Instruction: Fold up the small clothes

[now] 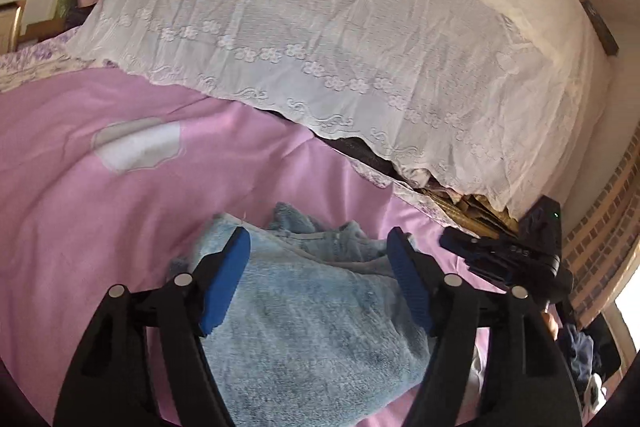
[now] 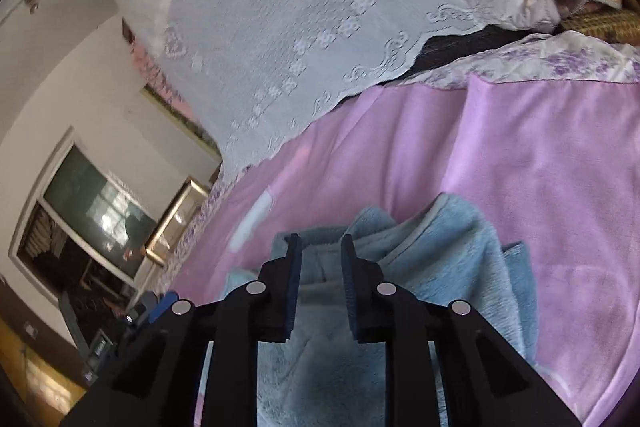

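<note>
The left gripper (image 1: 318, 247) stands wide open, and nothing is pinched in it. The fluffy blue garment (image 1: 312, 327) lies right under it and between its two fingers, on the pink blanket (image 1: 100, 227). The right gripper (image 2: 318, 247) has its fingers close together with a thin gap. The blue cloth shows through that gap, but I cannot tell if any of it is pinched.

Here is what could go wrong. The garment is thick and soft, and it is bunched up in a heap just past both sets of tips. If the open fingers close there, they could grab many layers at once, and the fold would come out lumpy. If the right one does hold a corner and pulls sideways, the whole heap could slide, since the other side is let go. The blanket below is soft too, so a low grab could pinch the blanket with the cloth.

A pale trimmed edge (image 2: 416, 227) runs just ahead of the right tips, and that is a good line to follow. There is lots of bare pink room to the left of the left gripper. Far ahead hangs a white lace cover (image 1: 320, 27), well apart. The two tools sit near each other, so they could bump.
</note>
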Demonstrator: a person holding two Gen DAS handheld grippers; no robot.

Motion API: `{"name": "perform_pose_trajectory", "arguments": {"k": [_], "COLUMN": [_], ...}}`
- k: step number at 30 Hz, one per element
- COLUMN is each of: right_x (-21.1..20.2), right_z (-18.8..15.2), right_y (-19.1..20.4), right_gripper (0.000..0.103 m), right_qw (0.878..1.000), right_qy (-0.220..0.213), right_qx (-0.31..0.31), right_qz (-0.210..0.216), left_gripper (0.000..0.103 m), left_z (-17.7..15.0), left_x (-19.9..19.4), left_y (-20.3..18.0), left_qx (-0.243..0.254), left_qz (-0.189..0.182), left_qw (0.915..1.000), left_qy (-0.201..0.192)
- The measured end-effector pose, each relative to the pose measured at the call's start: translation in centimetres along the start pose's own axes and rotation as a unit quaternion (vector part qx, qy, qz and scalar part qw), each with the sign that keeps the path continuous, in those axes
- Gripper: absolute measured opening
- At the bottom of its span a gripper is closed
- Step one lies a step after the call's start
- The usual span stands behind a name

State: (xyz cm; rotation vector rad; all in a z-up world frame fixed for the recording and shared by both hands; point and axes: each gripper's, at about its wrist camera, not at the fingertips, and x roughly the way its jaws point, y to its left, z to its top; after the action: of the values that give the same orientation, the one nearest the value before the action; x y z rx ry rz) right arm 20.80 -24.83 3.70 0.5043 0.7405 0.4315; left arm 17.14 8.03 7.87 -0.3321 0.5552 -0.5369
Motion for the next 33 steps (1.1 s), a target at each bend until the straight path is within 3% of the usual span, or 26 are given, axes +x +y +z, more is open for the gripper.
{"name": "perform_pose_trajectory", "arguments": {"k": [3, 5, 8, 9, 11, 13, 16, 19, 21, 23, 26, 29, 33], "right_x": [3.1, 5.2, 7.7, 8.2, 8.1, 7.2, 5.3, 4.5, 4.5, 5.0, 6.4, 7.6, 6.5], "right_z": [-1.3, -1.9, -2.5, -2.6, -2.4, -2.2, -2.0, -1.8, -2.1, -2.6, -3.9, -4.8, -5.4], "right_y": [1.9, 1.7, 0.1, -0.6, -1.7, -2.2, -2.4, -0.7, 0.7, 1.9, 2.7, 2.2, 2.4], "right_gripper": [0.017, 0.017, 0.016, 0.015, 0.013, 0.004, 0.006, 0.009, 0.009, 0.012, 0.025, 0.025, 0.024], "right_qw": [0.997, 0.995, 0.99, 0.99, 0.992, 0.993, 0.995, 0.997, 0.997, 0.997, 0.994, 0.99, 0.991], "right_qy": [0.051, 0.075, 0.087, 0.091, 0.077, 0.048, 0.014, 0.013, 0.018, 0.032, 0.06, 0.075, 0.053], "right_qx": [-0.047, -0.046, -0.038, -0.027, -0.002, 0.011, 0.028, 0.011, -0.007, -0.024, -0.043, -0.057, -0.057], "right_qz": [-0.029, -0.051, -0.108, -0.105, -0.101, -0.109, -0.1, -0.074, -0.069, -0.066, -0.084, -0.103, -0.107], "left_gripper": [0.081, 0.081, 0.08, 0.08, 0.08, 0.084, 0.085, 0.086, 0.088, 0.089, 0.089, 0.09, 0.092], "left_z": [-0.3, -0.9, -2.5, -3.0, -3.5, -4.3, -5.0, -4.6, -4.5, -4.6, -5.0, -5.2, -5.6], "left_x": [2.3, 4.9, 8.6, 9.3, 9.7, 10.2, 9.6, 7.8, 7.1, 7.1, 8.2, 8.7, 8.9], "left_y": [-0.5, 0.7, 3.5, 3.9, 3.0, 1.4, 0.1, -0.2, -0.4, -0.5, 0.2, 0.7, 0.1], "left_qx": [0.008, -0.006, -0.037, -0.033, 0.008, 0.06, 0.099, 0.085, 0.083, 0.091, 0.088, 0.085, 0.107], "left_qz": [0.011, 0.042, 0.089, 0.097, 0.123, 0.159, 0.191, 0.157, 0.154, 0.167, 0.188, 0.188, 0.204], "left_qw": [0.9993, 0.9966, 0.9859, 0.9838, 0.9818, 0.9753, 0.969, 0.9784, 0.9799, 0.9773, 0.9718, 0.9712, 0.9661], "left_qy": [0.036, 0.07, 0.137, 0.147, 0.144, 0.142, 0.122, 0.103, 0.096, 0.093, 0.112, 0.119, 0.116]}}
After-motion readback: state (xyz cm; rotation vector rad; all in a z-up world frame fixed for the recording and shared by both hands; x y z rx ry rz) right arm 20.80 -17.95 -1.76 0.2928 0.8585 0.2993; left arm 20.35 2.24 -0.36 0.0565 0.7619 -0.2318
